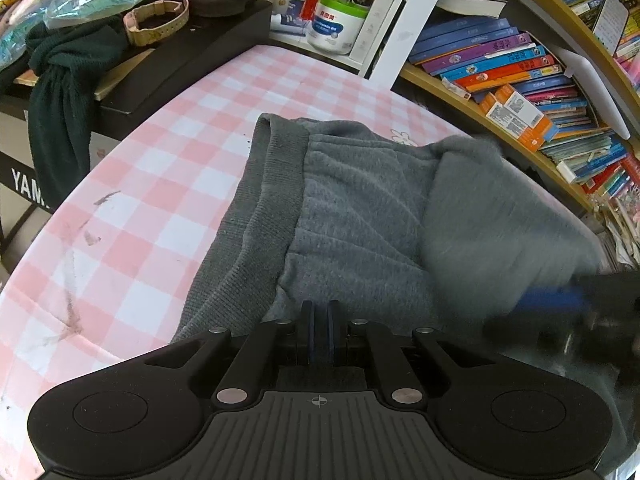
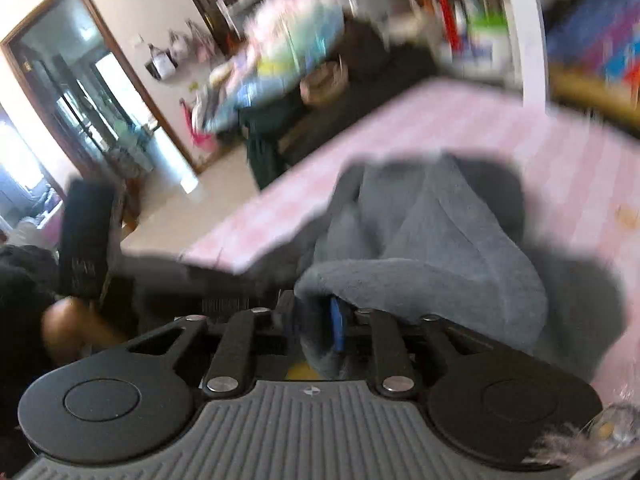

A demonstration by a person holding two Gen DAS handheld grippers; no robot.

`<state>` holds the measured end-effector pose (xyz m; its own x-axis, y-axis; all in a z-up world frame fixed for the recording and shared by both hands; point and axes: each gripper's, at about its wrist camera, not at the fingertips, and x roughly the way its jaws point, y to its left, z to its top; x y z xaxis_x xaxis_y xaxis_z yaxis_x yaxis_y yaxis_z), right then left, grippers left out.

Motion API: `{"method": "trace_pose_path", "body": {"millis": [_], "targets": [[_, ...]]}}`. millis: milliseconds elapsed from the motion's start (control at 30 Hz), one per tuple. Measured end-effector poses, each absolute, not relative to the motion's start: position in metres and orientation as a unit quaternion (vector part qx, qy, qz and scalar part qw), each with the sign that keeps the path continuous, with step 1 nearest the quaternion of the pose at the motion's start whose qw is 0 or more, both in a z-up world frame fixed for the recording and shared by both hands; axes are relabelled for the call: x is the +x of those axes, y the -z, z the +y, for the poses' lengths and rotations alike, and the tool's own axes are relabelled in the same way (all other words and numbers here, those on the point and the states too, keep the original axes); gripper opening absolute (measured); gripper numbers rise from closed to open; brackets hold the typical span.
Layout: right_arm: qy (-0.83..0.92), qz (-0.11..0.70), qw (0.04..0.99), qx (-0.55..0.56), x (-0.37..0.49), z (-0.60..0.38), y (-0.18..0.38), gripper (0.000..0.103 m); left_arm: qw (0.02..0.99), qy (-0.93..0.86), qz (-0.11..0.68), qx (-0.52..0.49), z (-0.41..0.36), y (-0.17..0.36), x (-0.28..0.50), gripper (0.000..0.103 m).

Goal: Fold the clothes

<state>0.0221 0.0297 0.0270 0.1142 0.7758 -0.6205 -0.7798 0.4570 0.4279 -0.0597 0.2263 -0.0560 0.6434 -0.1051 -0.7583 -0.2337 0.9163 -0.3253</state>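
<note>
Grey fleece garment with ribbed hem point(image 1: 352, 216) spread on my pink-and-white checked tablecloth point(image 1: 168, 168), my left gripper point(image 1: 319, 312) pinched together on the garment's near edge, my right gripper point(image 2: 316, 320) clamped on a lifted fleece fold, bookshelf point(image 1: 520, 80) beyond the garment

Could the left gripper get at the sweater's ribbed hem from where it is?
Probably yes. The left gripper is shut at the sweater's near edge, and the ribbed hem lies uncovered just to its left on the tablecloth; nothing blocks it, though it must open first.
</note>
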Motion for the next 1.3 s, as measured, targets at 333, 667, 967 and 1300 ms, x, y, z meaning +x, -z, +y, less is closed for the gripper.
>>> {"method": "trace_pose_path", "body": {"millis": [333,667,967,1300], "targets": [[-0.442,0.374,0.814,0.04,0.031,-0.067,-0.054,0.061,0.884,-0.033,0.416,-0.21,0.23,0.058,-0.061,0.008],[-0.373,0.398,0.834,-0.084,0.036,-0.077,-0.02,0.07,0.887,-0.038,0.409,-0.209,0.229,0.059,-0.063,0.008],[-0.462,0.306,0.786,-0.273,0.001,-0.038,-0.007,0.065,0.888,-0.042,0.409,-0.205,0.227,0.059,-0.063,0.008],[-0.472,0.271,0.81,-0.219,-0.002,-0.073,-0.065,0.008,0.887,-0.042,0.41,-0.209,0.229,0.059,-0.063,0.008]]}}
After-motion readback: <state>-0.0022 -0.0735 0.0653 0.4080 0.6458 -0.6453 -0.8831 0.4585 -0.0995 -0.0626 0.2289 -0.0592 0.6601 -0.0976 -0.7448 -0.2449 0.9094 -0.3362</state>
